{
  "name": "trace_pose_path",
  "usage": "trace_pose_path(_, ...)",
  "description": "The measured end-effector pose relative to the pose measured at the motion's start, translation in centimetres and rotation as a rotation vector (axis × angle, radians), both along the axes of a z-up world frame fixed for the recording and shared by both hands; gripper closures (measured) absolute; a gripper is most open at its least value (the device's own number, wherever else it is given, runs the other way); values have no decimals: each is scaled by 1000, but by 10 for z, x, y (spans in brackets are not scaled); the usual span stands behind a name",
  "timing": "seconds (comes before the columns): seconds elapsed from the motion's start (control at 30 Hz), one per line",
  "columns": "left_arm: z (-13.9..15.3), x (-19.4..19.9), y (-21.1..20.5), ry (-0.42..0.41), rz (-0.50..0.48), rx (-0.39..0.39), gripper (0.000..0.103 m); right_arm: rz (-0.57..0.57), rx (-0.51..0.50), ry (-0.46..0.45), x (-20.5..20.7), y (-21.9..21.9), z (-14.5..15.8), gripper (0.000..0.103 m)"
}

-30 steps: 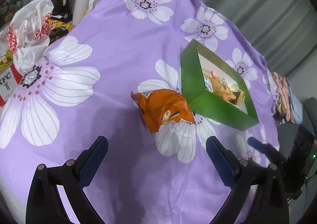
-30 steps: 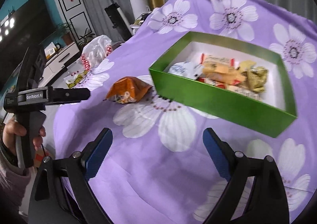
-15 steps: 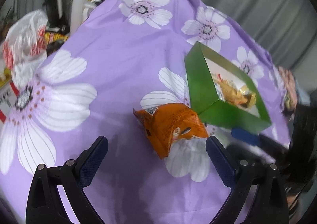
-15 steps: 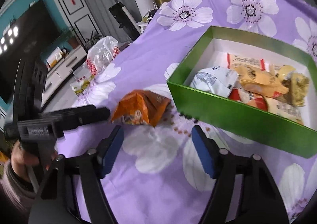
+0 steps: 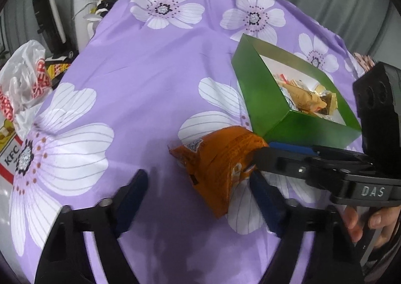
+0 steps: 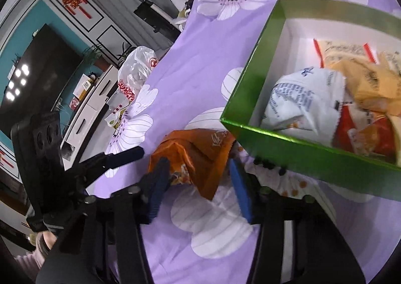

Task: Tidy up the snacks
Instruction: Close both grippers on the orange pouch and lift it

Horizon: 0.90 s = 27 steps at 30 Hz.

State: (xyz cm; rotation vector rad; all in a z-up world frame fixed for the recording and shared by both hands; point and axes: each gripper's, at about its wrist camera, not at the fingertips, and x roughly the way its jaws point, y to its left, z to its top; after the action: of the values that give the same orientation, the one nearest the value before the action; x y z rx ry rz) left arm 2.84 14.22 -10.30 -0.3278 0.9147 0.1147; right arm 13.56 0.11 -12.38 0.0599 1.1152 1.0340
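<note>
An orange snack bag [image 5: 220, 166] lies on the purple flowered cloth, right by the near corner of the green box [image 5: 253, 88]. My right gripper [image 6: 198, 166] straddles the bag; its jaws are closing and both blue pads [image 6: 158, 183] press the bag's crumpled sides. In the left wrist view the right gripper [image 5: 270, 151] reaches in from the right over the bag. My left gripper [image 5: 196, 178] hovers just short of the bag with its jaws closing. The bag sits ahead of its right finger [image 5: 263, 196], and neither pad touches it. The box [image 6: 250, 88] holds several wrapped snacks.
A white plastic bag with red print [image 5: 22, 83] and a KFC carton [image 5: 10, 158] sit off the cloth's left edge. A person's hand [image 5: 371, 221] holds the right gripper's handle. A TV wall and a low cabinet [image 6: 85, 111] stand beyond the table.
The right gripper moved in toward the orange bag and narrowed its jaws around it. The left gripper drew closer to the bag and its jaws narrowed too.
</note>
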Motion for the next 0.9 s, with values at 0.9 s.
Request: trace_pose_path(0.9, 41, -19, -33, -85, -115, 93, 65, 42, 60, -55, -28, -20, 30, 88)
